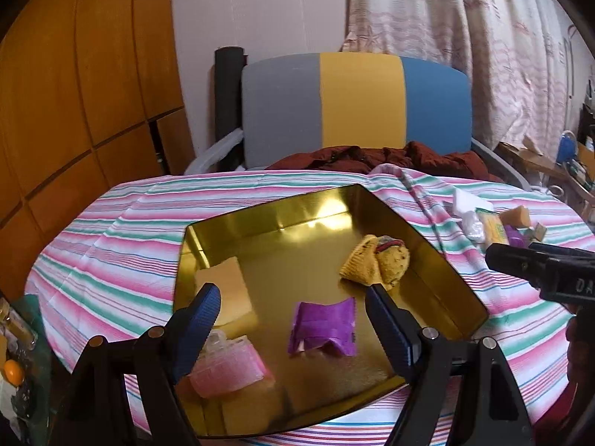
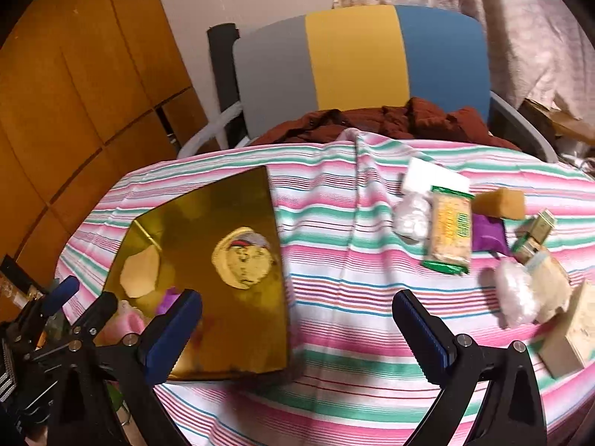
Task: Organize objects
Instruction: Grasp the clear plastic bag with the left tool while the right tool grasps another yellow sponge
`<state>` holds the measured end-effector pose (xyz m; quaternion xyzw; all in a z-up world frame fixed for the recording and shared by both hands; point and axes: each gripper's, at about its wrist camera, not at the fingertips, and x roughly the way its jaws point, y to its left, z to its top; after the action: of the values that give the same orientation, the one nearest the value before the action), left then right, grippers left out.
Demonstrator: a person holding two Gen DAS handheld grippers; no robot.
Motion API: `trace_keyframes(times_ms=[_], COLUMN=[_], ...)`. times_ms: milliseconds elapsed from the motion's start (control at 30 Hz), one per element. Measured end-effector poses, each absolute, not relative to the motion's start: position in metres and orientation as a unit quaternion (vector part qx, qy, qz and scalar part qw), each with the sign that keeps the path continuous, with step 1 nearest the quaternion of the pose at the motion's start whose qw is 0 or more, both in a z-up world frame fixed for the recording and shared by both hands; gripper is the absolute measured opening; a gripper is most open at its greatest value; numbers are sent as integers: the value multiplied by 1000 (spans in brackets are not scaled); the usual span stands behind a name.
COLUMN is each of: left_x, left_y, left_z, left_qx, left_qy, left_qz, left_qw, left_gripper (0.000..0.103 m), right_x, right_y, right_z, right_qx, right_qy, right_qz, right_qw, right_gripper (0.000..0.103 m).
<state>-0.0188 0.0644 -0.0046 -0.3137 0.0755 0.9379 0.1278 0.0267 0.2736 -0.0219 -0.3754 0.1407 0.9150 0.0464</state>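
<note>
Gold-coloured metal forms the tray (image 1: 438, 271) on the left part of your striped tablecloth (image 2: 334, 297); it holds a pink piece (image 1: 227, 371), a purple packet (image 1: 323, 329) and a yellow knitted item (image 1: 375, 264). Your left gripper (image 1: 292, 319) hovers wide open above it, empty. Your right gripper (image 2: 297, 319) is also wide open, empty. Loose items, including a cracker pack (image 2: 448, 232), lie near the right edge.

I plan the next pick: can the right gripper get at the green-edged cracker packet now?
Probably yes. The right gripper is open over bare striped cloth, and nothing stands between it and the cracker packet, though other items crowd the packet's sides.
</note>
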Motion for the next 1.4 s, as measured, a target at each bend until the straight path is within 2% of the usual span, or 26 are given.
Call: trace_keyframes(times_ms=[233,433,767,1000,1100,1333,1400], left_x=[-20,-18,-21,-37,-51,-79,-88], left_y=[73,88,131,186,211,257,270], left_z=[-5,-1,11,13,6,-9,-12], left_qx=[-329,-330,-335,-354,-384,-430,-431], left_qy=[67,71,76,82,68,81,95], left_qz=[927,919,903,880,862,836,834], left_qw=[167,205,259,306,323,330,330], left_gripper=[82,81,80,80,74,69,61], right_x=[34,48,65,79,81,83,83], right_y=[319,391,494,536,540,541,543], right_z=[-27,-13,2,-20,-24,-27,-28], right_qx=[-394,-384,-334,-340,-343,-346,-346], right_qy=[171,204,179,253,278,300,310], right_qz=[899,885,884,856,853,849,847], right_qw=[91,167,274,297,278,264,257], right_gripper=[103,103,103,103,103,103,103])
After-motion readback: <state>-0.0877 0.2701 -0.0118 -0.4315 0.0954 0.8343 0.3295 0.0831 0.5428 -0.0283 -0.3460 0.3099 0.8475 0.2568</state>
